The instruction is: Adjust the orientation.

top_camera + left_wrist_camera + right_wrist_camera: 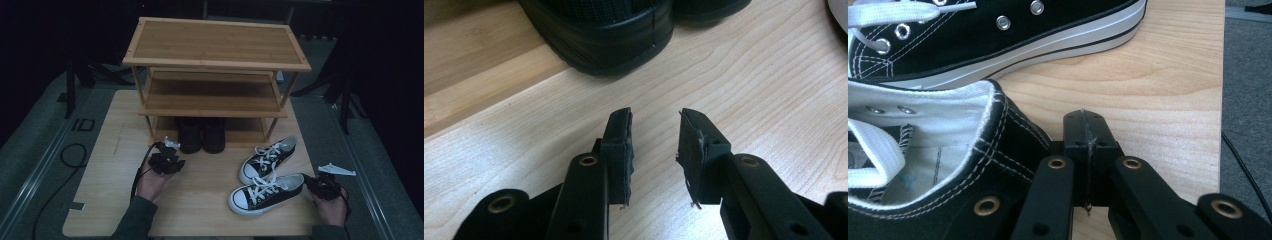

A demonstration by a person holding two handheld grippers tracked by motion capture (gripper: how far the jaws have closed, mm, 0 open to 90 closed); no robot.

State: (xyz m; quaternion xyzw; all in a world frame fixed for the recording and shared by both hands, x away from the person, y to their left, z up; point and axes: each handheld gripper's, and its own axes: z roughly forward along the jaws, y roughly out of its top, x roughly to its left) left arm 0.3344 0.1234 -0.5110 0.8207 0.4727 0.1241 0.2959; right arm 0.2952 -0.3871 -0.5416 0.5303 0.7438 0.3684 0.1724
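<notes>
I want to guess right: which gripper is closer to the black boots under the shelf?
Left. The left gripper sits just beside the black boots, jaws apart, while the right gripper is off by the near sneaker's heel.

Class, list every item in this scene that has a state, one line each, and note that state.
Left gripper: open, nothing between the pads.
Right gripper: shut, empty, beside the near sneaker's heel.
Near sneaker: upright on the table, laced.
Far sneaker: upright on the table, laced.
Black shoes: standing as a pair on the rack's bottom shelf.
Shoe rack: upright, top and middle shelves bare.
</notes>
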